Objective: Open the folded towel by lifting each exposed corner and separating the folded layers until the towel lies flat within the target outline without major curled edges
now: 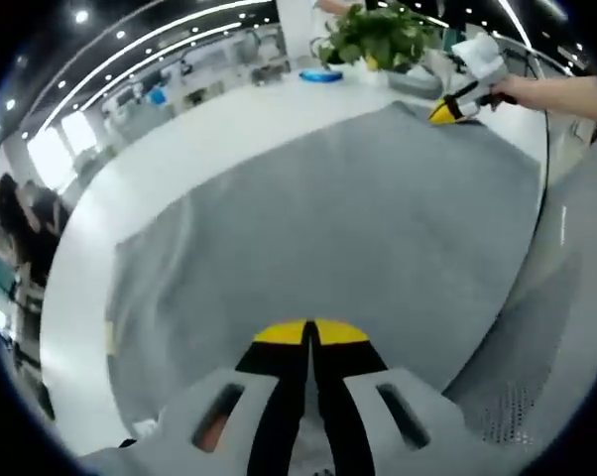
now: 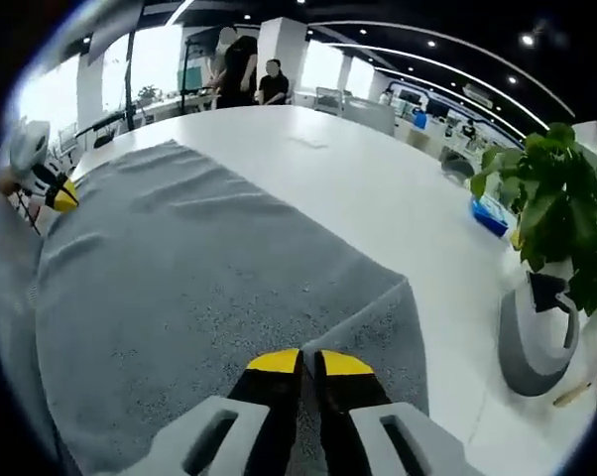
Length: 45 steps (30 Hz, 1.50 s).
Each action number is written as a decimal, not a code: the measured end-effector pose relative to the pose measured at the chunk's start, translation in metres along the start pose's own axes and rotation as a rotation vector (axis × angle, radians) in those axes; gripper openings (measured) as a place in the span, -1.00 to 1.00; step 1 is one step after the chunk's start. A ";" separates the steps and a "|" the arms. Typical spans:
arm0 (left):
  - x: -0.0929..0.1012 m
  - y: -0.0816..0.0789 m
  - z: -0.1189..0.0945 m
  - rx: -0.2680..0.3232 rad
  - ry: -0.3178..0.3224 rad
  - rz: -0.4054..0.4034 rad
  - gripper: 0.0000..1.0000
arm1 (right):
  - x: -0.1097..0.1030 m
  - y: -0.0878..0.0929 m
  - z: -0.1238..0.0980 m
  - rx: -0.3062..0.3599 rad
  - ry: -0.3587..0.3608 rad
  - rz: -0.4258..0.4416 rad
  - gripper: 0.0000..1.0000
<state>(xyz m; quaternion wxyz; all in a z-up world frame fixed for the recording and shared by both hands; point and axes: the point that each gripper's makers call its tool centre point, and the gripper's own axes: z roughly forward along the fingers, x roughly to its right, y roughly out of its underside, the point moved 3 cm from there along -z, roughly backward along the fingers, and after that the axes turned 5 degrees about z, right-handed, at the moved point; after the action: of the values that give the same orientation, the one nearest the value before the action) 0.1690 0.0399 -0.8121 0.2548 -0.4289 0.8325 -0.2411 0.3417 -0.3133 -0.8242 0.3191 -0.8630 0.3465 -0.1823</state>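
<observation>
The towel (image 1: 328, 238), grey and ribbed, lies spread over a white table (image 1: 179, 139) and takes up the middle of the left gripper view, from the lower left of the frame up to the upper right. The left gripper (image 1: 309, 332) rises from the bottom centre of that frame, its yellow-tipped jaws pressed together with only a thin dark line between them, their tips right at the near edge of the cloth; whether towel is pinched between them cannot be told. At the upper right of the same frame the right gripper (image 1: 447, 111) sits at the far corner of the towel, with a person's hand (image 1: 551, 94) behind it.

In the right gripper view the towel (image 2: 209, 288) fills the left and centre of the frame, with soft ripples running across it and a corner flap (image 2: 383, 327) folded over just right of centre. The right gripper (image 2: 309, 362) comes up from the bottom centre, its jaws likewise closed to a narrow slit, the tips resting at the foot of that folded flap; a grip on the cloth cannot be confirmed. The left gripper (image 2: 62, 195) shows at the left edge of the frame, at the towel's far edge. A potted plant (image 2: 551, 228) stands on the table at the right, with a blue object (image 2: 489, 216) just beside it, and people (image 2: 249, 69) stand at the upper left.
</observation>
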 end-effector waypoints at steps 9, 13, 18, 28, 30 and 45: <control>0.009 0.007 0.006 -0.040 0.021 0.117 -0.97 | 0.001 0.003 0.002 -0.015 0.054 -0.012 -0.97; 0.007 0.008 0.005 -0.003 0.014 0.073 -0.97 | 0.003 0.003 0.002 0.010 0.049 0.086 -0.99; 0.009 0.007 0.006 -0.013 0.008 0.084 -0.97 | 0.007 0.003 -0.001 0.032 -0.001 0.220 -1.00; 0.009 0.006 0.005 -0.009 0.006 0.090 -0.97 | 0.027 -0.014 -0.020 0.060 0.063 0.159 -1.00; 0.010 0.006 0.005 -0.010 0.005 0.096 -0.97 | 0.037 -0.016 -0.024 0.056 0.092 0.140 -1.00; 0.010 0.006 0.005 -0.008 0.007 0.095 -0.97 | 0.102 0.004 -0.032 0.007 0.258 0.172 -1.00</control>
<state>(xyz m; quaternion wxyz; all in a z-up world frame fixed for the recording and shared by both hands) 0.1638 0.0338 -0.8217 0.2614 -0.3888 0.8538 -0.2269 0.3933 -0.4025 -0.7942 0.2893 -0.7986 0.4566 -0.2649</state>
